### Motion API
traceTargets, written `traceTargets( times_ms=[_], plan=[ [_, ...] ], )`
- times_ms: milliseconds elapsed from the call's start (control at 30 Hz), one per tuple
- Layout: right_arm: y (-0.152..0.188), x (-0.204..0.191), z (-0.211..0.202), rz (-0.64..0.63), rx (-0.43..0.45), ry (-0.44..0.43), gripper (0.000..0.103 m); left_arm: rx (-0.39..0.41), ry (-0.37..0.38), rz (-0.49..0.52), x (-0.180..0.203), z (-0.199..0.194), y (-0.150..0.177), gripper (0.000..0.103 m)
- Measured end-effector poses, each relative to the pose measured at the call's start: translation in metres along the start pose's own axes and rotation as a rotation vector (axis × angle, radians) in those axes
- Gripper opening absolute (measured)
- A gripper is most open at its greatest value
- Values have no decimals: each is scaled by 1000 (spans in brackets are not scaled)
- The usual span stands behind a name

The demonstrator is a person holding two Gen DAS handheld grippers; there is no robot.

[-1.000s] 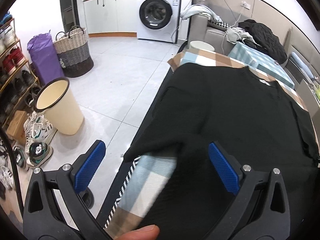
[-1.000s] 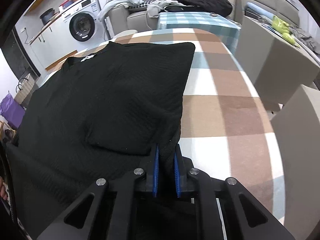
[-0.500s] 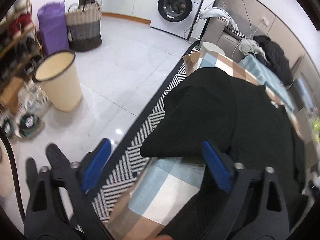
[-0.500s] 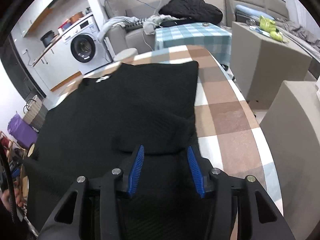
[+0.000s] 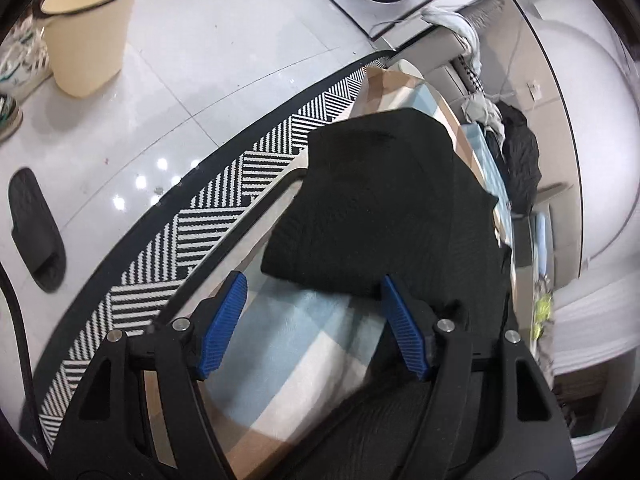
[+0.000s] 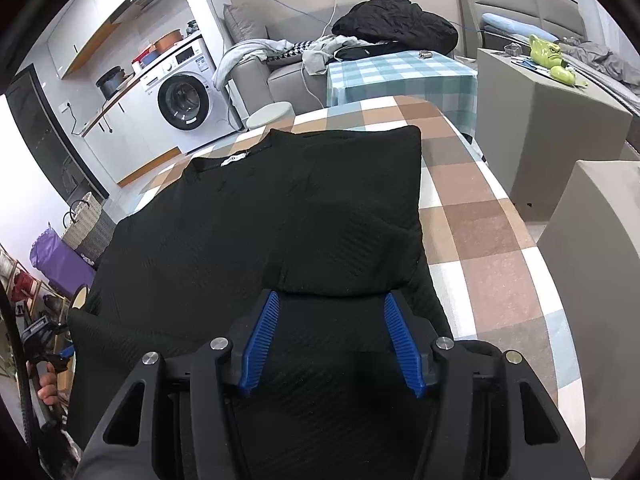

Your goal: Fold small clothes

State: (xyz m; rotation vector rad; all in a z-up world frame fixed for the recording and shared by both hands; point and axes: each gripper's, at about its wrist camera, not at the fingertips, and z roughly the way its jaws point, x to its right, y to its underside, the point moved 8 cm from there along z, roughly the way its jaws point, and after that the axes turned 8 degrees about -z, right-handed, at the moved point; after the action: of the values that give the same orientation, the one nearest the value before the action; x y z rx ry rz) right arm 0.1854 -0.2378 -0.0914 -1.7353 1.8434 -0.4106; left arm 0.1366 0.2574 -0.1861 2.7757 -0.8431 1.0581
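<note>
One black ribbed knit top (image 6: 256, 216) lies flat on the brown, white and blue checked tablecloth (image 6: 480, 216), both sleeves folded in; the right gripper (image 6: 332, 336) has just been opening and the left gripper (image 5: 312, 320) closing — both gape, gripping nothing; one cream plastic bin (image 5: 86, 28) stands open on the floor, showing no contents.

A black top (image 6: 248, 216) lies flat on the checked tablecloth (image 6: 480, 216). Its neck with a small white tag points away. Both side parts are folded in over the middle. The cloth has thin ridges, and one edge hangs off the side.
</note>
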Motion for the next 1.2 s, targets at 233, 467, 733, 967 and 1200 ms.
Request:
traceTargets(
  times_ms=[233,467,733,967,1200],
  plan=[
    [3,5,-2,24,3,15,59,50,16,-12,7,20,-26,42],
    [8,13,-4,47,10,21,59,156,-6,14,22,11,-42,3],
    [12,17,-12,72,29,10,59,292,1,232,114,-27,-43,2],
    [19,27,-21,104,48,13,62,264,125,571,269,-16,28,2],
    [21,31,-19,117,44,2,66,-94,167,815,324,58,149,37]
  ],
)
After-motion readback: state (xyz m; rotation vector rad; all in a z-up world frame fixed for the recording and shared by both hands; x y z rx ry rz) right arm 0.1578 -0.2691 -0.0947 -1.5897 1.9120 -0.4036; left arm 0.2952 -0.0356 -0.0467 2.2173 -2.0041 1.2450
